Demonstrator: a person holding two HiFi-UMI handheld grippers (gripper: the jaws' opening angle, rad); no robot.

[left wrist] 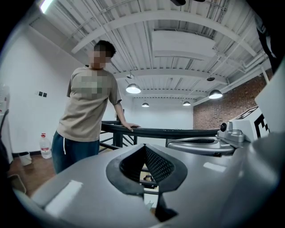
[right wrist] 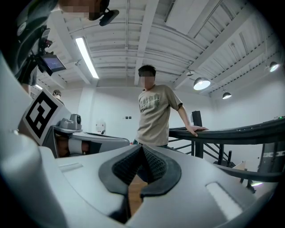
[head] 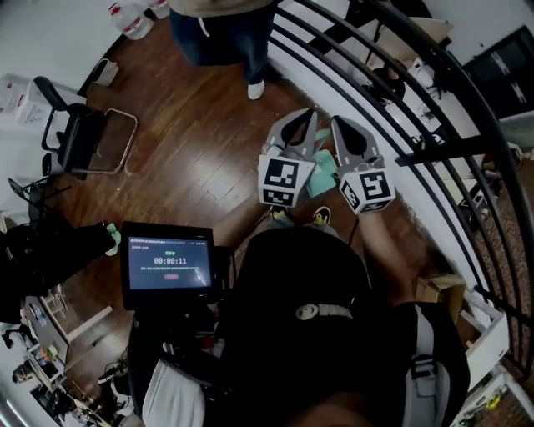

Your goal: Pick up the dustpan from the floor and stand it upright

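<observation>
In the head view a mint-green flat piece, which looks like the dustpan (head: 322, 177), lies on the wooden floor just ahead of my shoes; the two grippers hide most of it. My left gripper (head: 310, 117) and right gripper (head: 337, 123) are held side by side above it, pointing away from me. Both are shut with nothing between the pads. In the left gripper view the left gripper (left wrist: 144, 147) has its jaws meeting at the tip. The right gripper (right wrist: 141, 148) looks the same in the right gripper view. Neither gripper view shows the dustpan.
A person (head: 224, 33) stands ahead with a hand on the curved black railing (head: 392, 92), which runs along the right. A black chair (head: 79, 138) stands at the left, and water bottles (head: 132, 18) sit at the far left. A timer screen (head: 167, 260) is mounted near me, with a cardboard box (head: 435, 288) at the right.
</observation>
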